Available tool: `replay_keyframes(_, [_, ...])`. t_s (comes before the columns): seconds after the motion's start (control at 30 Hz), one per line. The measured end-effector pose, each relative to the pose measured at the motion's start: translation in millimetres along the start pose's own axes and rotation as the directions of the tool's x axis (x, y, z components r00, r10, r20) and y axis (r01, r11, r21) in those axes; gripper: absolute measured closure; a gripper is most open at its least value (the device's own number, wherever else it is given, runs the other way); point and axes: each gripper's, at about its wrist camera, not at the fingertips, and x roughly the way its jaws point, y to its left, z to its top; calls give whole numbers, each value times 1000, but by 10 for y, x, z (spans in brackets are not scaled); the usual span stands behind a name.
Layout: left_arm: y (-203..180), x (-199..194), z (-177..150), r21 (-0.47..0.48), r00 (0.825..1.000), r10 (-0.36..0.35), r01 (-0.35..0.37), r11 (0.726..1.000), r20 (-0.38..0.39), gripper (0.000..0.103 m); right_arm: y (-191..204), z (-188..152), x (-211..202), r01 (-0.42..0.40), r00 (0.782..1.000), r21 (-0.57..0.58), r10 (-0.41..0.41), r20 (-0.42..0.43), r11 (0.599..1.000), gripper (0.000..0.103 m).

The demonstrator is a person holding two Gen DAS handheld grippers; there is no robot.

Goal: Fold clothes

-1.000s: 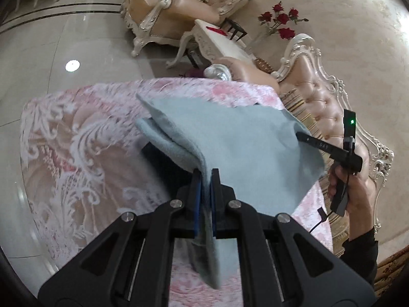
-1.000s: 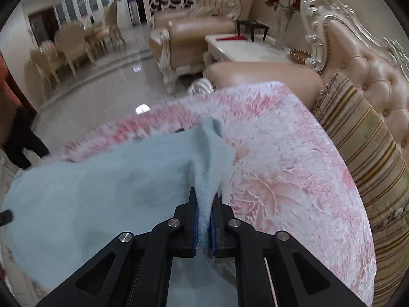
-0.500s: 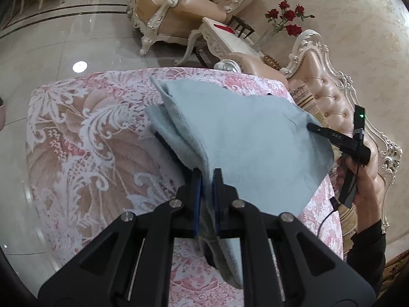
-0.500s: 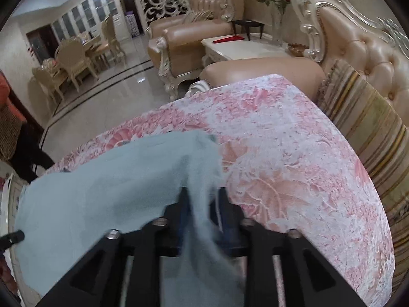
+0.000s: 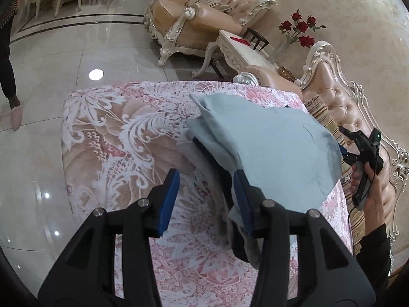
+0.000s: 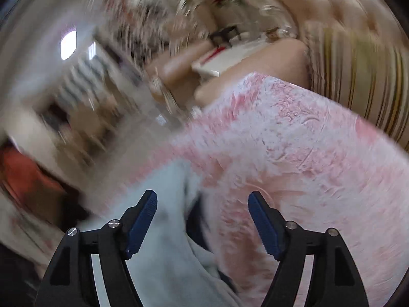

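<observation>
A light blue cloth (image 5: 268, 148) lies folded over on the pink floral table cover (image 5: 115, 133). My left gripper (image 5: 205, 179) hangs over its near edge with the jaws opening. The cloth's edge leans against the right pad and is not pinched. In the left wrist view, my right gripper (image 5: 343, 142) is at the cloth's far right corner, held by a hand (image 5: 368, 186). The right wrist view is blurred by motion. There my right gripper (image 6: 202, 195) has its jaws opening wide, and the cloth (image 6: 163, 243) lies loose below, nearer the left finger.
A striped cushion (image 5: 329, 128) and a tufted sofa stand right of the table. An armchair (image 5: 204, 23), a white side table (image 5: 240, 51) and red roses (image 5: 299, 28) are behind. A person's leg and slipper (image 5: 12, 112) are at the far left on the tiled floor.
Both grippers were shut on the cloth and have let go of it. The cloth has settled onto the table. The right gripper has rolled and swung sideways fast.
</observation>
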Motion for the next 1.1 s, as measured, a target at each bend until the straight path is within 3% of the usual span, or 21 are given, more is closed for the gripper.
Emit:
replay_keyframes(0.03, [-12, -12, -2, 5, 1000, -3, 3, 1000, 4, 55, -68, 13, -52, -18, 1000, 36, 17, 20, 999, 28])
replay_keyframes(0.1, [-65, -44, 2, 20, 1000, -5, 5, 1000, 21, 55, -104, 5, -109, 47, 998, 16, -47, 31, 999, 28])
replay_keyframes(0.23, [-371, -165, -1, 162, 995, -15, -1, 987, 96, 55, 104, -149, -179, 186, 982, -187, -176, 67, 964, 28])
replay_keyframes(0.3, [-529, -91, -20, 235, 991, 70, -96, 967, 118, 55, 219, -251, -70, 265, 964, -272, -259, 57, 925, 28])
replay_keyframes(0.43, [-526, 222, -38, 262, 986, 160, -165, 951, 44, 55, 293, -434, 239, 410, 902, -372, -430, 30, 833, 28])
replay_keyframes(0.53, [-479, 206, -91, 280, 984, 171, -178, 943, 52, 54, 244, -450, 196, 436, 894, -324, -445, 47, 840, 28])
replay_keyframes(0.63, [-585, -82, -261, 358, 978, 149, -192, 914, 142, 53, 360, -510, -283, 442, 895, -252, -406, 186, 861, 28])
replay_keyframes(0.67, [-656, -232, -377, 403, 974, 132, -196, 894, 183, 49, 448, -668, -637, 459, 876, -226, -396, 274, 859, 28])
replay_keyframes(0.77, [-817, -596, -754, 501, 959, 90, -220, 837, 269, 31, 717, -1345, -1456, 462, 837, -197, -352, 419, 864, 26])
replay_keyframes(0.83, [-850, -788, -1001, 534, 953, 80, -231, 813, 291, 28, 818, -1796, -1884, 480, 812, -197, -349, 468, 855, 20])
replay_keyframes(0.9, [-872, -975, -1227, 558, 949, 67, -237, 795, 308, 19, 1029, -2530, -2306, 521, 768, -184, -363, 528, 834, 19])
replay_keyframes(1.03, [-898, -1324, -1593, 572, 941, 37, -236, 786, 336, 7, 1311, -3547, -2664, 510, 774, -180, -358, 522, 841, 18])
replay_keyframes(1.1, [-917, -1466, -1768, 574, 934, 32, -245, 782, 355, 2, 1475, -4012, -2720, 487, 795, -190, -343, 500, 853, 18])
